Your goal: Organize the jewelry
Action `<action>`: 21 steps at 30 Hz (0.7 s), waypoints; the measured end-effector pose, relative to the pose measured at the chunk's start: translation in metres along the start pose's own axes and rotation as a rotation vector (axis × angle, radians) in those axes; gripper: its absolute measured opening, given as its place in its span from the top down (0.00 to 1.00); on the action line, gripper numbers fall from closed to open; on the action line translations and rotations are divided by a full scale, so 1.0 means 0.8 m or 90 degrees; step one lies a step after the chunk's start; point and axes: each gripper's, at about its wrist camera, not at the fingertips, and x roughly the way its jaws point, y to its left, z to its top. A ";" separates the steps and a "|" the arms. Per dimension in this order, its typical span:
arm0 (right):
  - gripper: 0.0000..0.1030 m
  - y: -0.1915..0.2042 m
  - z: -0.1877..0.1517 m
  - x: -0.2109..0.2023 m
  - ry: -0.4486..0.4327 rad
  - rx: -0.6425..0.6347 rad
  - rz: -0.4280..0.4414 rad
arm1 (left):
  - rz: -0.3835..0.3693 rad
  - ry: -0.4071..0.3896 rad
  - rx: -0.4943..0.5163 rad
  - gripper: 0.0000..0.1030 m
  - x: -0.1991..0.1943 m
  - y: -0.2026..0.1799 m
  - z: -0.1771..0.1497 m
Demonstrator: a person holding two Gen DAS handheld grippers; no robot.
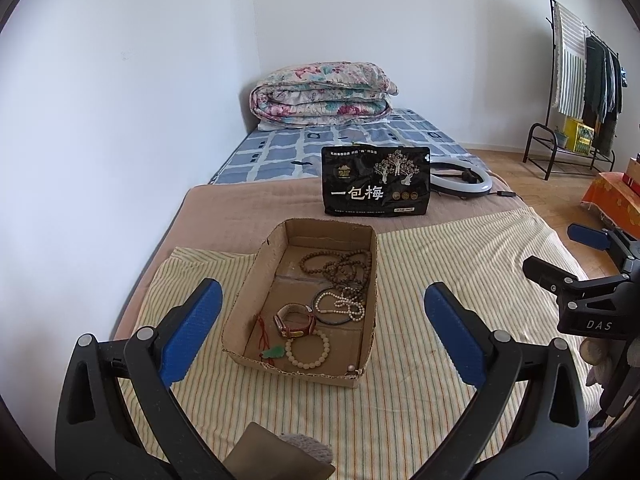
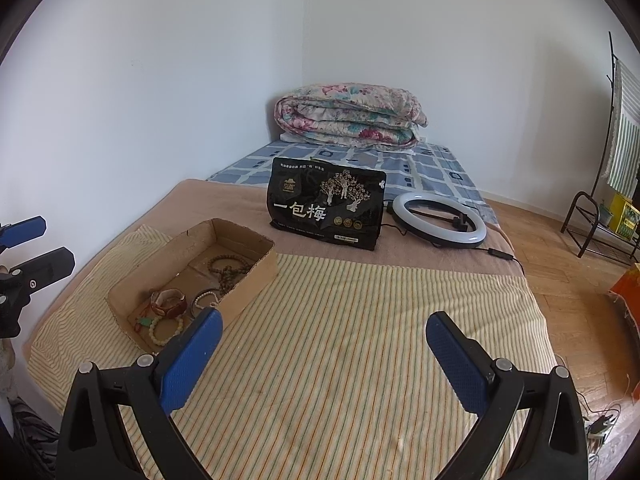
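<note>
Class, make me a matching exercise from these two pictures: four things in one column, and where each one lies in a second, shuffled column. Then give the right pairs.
Things:
1. watch
2. black bag
3. ring light
4. folded quilt

Places:
A. on the blue checked sheet, in the corner of the room
B. inside the cardboard box
C. standing upright just behind the box
D. flat on the brown blanket, to the right of the bag

Pairs: 1-B, 2-C, 3-D, 4-A

Brown cardboard box; striped cloth; black bag.
</note>
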 end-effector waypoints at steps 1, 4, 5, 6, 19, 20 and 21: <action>0.00 0.000 0.000 0.000 0.000 -0.001 0.000 | 0.000 0.000 0.000 0.00 0.000 0.000 0.000; 0.00 0.001 -0.001 0.000 0.000 -0.003 0.000 | 0.001 0.001 0.001 0.00 0.000 0.001 0.000; 0.00 0.001 -0.001 0.000 0.000 -0.003 0.000 | 0.003 0.001 0.002 0.00 0.000 0.001 0.000; 0.00 0.001 -0.001 0.000 0.000 -0.004 0.001 | 0.004 0.001 0.002 0.00 0.000 0.002 0.000; 0.00 0.005 -0.003 -0.002 -0.001 -0.014 -0.001 | 0.007 0.001 0.004 0.00 0.001 0.005 -0.001; 0.00 0.005 -0.003 -0.002 -0.001 -0.014 -0.002 | 0.007 0.001 0.004 0.00 0.001 0.005 -0.001; 0.00 0.005 -0.003 -0.002 -0.002 -0.014 -0.002 | 0.007 0.000 0.004 0.00 0.001 0.005 -0.001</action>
